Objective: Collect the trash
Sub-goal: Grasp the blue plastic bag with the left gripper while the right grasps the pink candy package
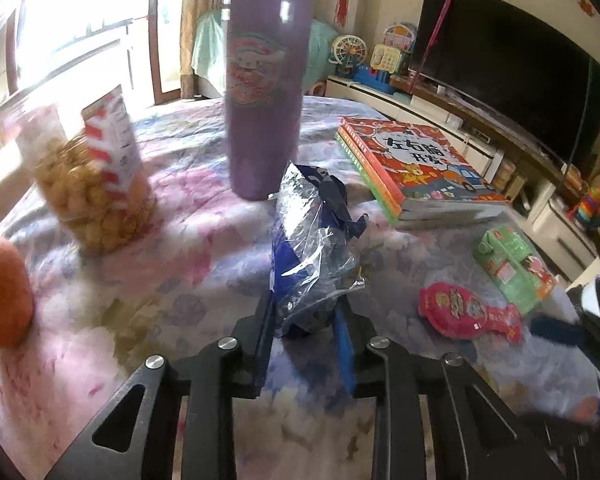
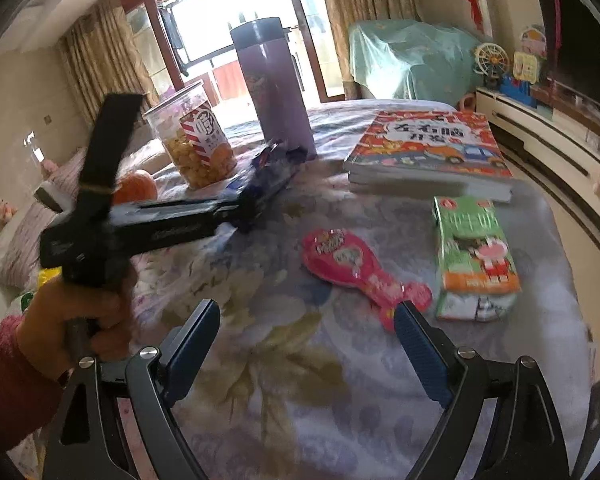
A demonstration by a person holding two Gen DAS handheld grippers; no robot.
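Left wrist view: a crumpled blue-and-clear wrapper (image 1: 314, 248) is pinched between the narrowed jaws of the left tool (image 1: 306, 320), in front of the purple flask (image 1: 262, 92). Right wrist view: the right tool (image 2: 308, 344) is spread wide and empty above the tabletop (image 2: 284, 380), near a pink wrapper (image 2: 356, 272) and a green carton (image 2: 474, 256).

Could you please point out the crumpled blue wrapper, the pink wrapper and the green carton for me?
crumpled blue wrapper (image 1: 314, 248): left wrist view, its clear middle.
pink wrapper (image 2: 340, 258): right wrist view, its round printed end.
green carton (image 2: 474, 252): right wrist view, its printed top face.
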